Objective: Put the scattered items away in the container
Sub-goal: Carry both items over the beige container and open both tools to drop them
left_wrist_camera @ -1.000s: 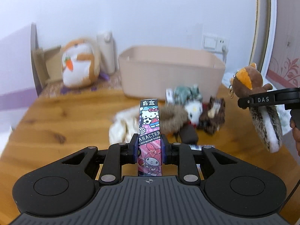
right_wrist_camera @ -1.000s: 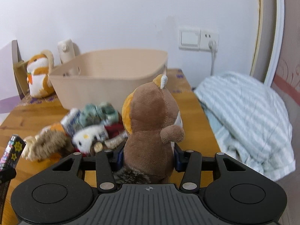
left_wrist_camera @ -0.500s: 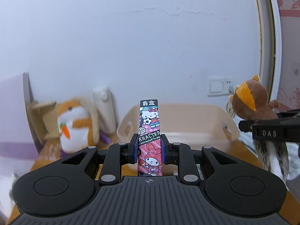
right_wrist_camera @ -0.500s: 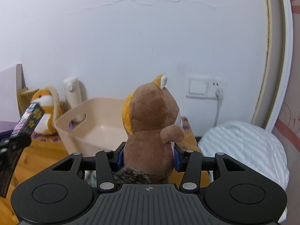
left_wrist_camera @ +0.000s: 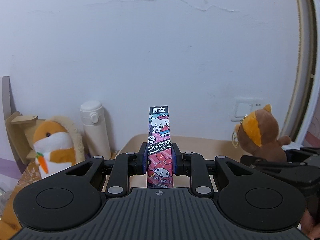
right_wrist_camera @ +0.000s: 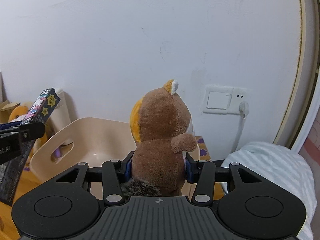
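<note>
My left gripper (left_wrist_camera: pixel 159 158) is shut on a tall cartoon-printed box (left_wrist_camera: pixel 160 132), held upright in front of the beige bin (left_wrist_camera: pixel 202 141). In the right wrist view the same printed box (right_wrist_camera: pixel 43 105) and left gripper (right_wrist_camera: pixel 22 132) show at the left edge. My right gripper (right_wrist_camera: pixel 159 167) is shut on a brown squirrel plush (right_wrist_camera: pixel 162 128) with a furry tail, held upright just before the beige bin (right_wrist_camera: pixel 96 134), whose inside looks bare where it shows. The squirrel plush (left_wrist_camera: pixel 260 136) also shows at the right of the left wrist view.
An orange-and-white hamster plush (left_wrist_camera: pixel 54 146) and a cream thermos (left_wrist_camera: pixel 96 128) stand at the back left by the wall. A wall socket with a plug (right_wrist_camera: pixel 243 108) is behind the bin. A striped quilt (right_wrist_camera: pixel 276 172) lies at the right.
Both grippers have risen and moved toward the bin with their loads. The pile of toys on the wooden table has dropped out of view, and the bin's inside now shows.
</note>
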### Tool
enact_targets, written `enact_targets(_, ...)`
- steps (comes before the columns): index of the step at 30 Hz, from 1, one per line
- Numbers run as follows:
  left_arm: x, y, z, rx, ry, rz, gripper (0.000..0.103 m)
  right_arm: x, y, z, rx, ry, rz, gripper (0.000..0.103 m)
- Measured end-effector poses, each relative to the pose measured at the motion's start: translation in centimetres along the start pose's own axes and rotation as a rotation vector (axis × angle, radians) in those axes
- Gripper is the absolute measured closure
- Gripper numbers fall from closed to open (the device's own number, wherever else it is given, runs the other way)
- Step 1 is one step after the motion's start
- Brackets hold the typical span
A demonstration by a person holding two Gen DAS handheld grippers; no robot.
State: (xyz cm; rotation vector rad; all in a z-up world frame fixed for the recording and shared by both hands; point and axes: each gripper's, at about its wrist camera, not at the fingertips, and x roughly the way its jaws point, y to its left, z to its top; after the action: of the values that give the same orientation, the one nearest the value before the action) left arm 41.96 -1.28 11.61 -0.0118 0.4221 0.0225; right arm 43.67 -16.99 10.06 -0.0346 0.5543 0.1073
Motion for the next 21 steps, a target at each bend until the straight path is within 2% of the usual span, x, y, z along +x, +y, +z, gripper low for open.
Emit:
enact_targets(5,3.9,-0.3,0.5,-0.032,0.05,-0.03,0.08,2.7,0.3,1.0,-0.003,-0.011,-0.02,0.058)
enact_targets(9,6.2,-1.1,0.4,0.009,0.073,-0.008,0.08,4.7,0.6,1.0,-0.028,0.015,-0.02,0.058)
enact_targets(17,10.5,-1.5,-1.5,0.014,0.25,-0.028,0.08,8.0,1.8,-0.7,-0.164,0.153,-0.009,0.058)
enact_targets(21,11.4,-1.6,-3.1,0.035,0.297,-0.027,0.08,8.8,2.1,-1.6,-0.218,0.205,-0.016,0.058)
